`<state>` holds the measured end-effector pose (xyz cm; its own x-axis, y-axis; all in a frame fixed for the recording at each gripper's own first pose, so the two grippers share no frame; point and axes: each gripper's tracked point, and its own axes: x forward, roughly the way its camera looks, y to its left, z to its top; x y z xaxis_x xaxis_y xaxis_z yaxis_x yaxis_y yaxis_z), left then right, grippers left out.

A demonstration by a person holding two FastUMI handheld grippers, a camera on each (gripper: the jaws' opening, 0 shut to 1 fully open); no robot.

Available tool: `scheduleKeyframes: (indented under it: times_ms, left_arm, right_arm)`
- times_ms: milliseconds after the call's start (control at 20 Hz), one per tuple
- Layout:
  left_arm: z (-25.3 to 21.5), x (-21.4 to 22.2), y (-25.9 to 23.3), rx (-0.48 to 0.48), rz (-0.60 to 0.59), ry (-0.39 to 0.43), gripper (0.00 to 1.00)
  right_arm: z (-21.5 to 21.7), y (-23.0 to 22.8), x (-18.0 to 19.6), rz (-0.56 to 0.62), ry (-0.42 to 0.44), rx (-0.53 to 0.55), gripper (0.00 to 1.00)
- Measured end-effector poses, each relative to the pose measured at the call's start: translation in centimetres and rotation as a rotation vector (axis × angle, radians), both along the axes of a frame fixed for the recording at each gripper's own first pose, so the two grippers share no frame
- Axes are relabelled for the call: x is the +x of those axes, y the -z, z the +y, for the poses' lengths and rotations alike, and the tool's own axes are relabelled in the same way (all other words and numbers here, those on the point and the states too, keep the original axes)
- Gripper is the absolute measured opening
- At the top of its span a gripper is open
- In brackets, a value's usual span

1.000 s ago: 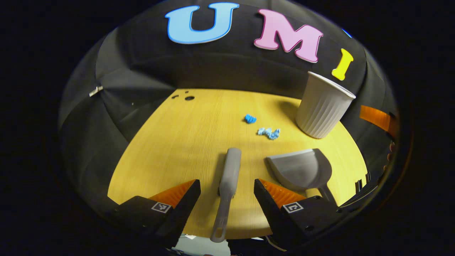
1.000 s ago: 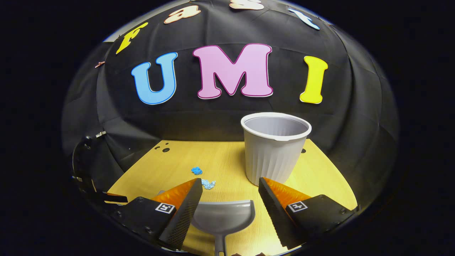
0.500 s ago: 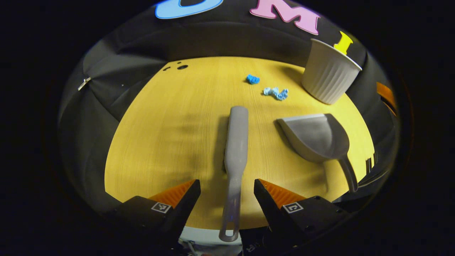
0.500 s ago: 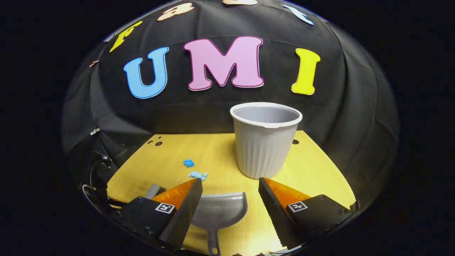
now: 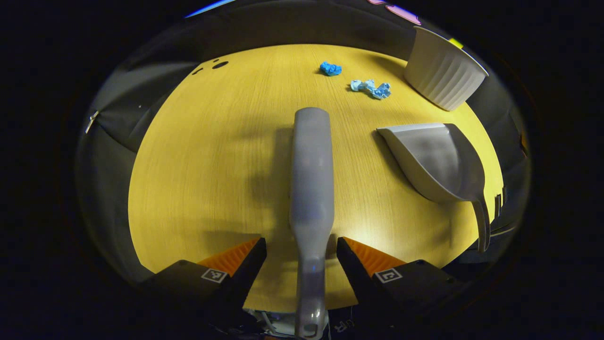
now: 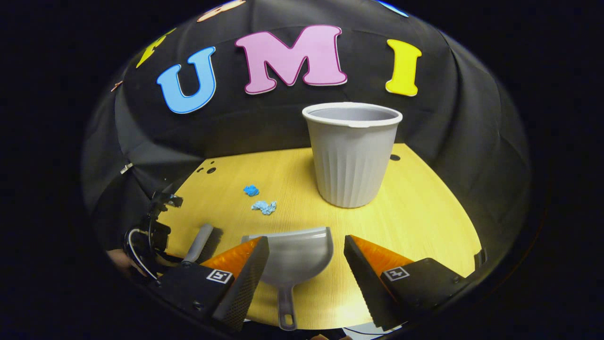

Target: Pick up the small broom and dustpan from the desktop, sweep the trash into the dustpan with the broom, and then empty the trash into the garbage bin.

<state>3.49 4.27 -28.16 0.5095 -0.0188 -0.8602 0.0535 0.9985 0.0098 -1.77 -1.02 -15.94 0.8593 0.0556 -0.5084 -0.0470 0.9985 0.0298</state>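
Both tongs wide open: L (image 5: 301, 250) astride smooth grey broom (image 5: 311, 179) handle, R (image 6: 306, 250) over scoop-shaped dustpan (image 6: 295, 255).

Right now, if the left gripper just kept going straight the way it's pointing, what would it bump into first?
Most likely the broom: its handle lies between the open fingers of the left gripper, lengthwise along its line. The desktop beneath may come first; depth is unclear.

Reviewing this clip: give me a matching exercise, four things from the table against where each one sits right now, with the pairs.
Things:
1. broom
2. dustpan
3. garbage bin
4. blue trash

Places:
A. standing upright at the back of the table
B. lying between the open left gripper fingers
C. loose on the wood, left of the bin
D. lying between the open right gripper fingers

Pairs: 1-B, 2-D, 3-A, 4-C
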Motion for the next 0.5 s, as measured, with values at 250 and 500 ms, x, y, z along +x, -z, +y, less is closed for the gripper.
scheduleKeyframes:
  times_ms: [250,500]
  left_arm:
    - [-0.8,0.5,0.3,0.023,0.044,0.046,0.81]
    - [-1.1,0.4,0.1,0.024,0.075,0.041,0.37]
  right_arm:
    - [0.5,3.5,-0.8,0.129,0.009,0.067,0.99]
    - [1.6,5.6,-1.5,0.221,-0.019,0.078,0.99]
